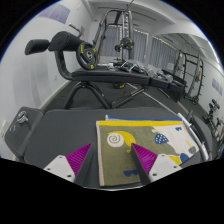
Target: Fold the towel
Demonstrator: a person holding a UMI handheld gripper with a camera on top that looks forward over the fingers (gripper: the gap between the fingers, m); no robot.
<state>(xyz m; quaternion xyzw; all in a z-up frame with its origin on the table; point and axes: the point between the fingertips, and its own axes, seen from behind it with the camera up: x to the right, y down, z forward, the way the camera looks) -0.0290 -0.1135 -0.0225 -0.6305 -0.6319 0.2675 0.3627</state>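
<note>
Lying flat on a dark grey table, the towel shows a pale yellow ground with a grey border and coloured shapes printed on it, among them a spiral. It is spread open just ahead of the gripper, and I see no fold in it yet, so I judge the task is at its start. The gripper's two fingers stand wide apart and hold nothing; the left pad is over the bare table at the towel's left edge, while the right pad is over the cloth itself. Whether the tips touch the surface I cannot tell. Beyond the table there is gym equipment: a black padded bench and a metal rack, well apart from the towel. From here, some things could go wrong. If the fingers close on the flat middle of the cloth, they may slide over it and catch nothing, because a flat layer gives no edge to pinch. If only a small corner is taken, the towel may slip out during lifting. Pulling too quickly could also drag the whole towel across the smooth table, and the fold would then be crooked.
</note>
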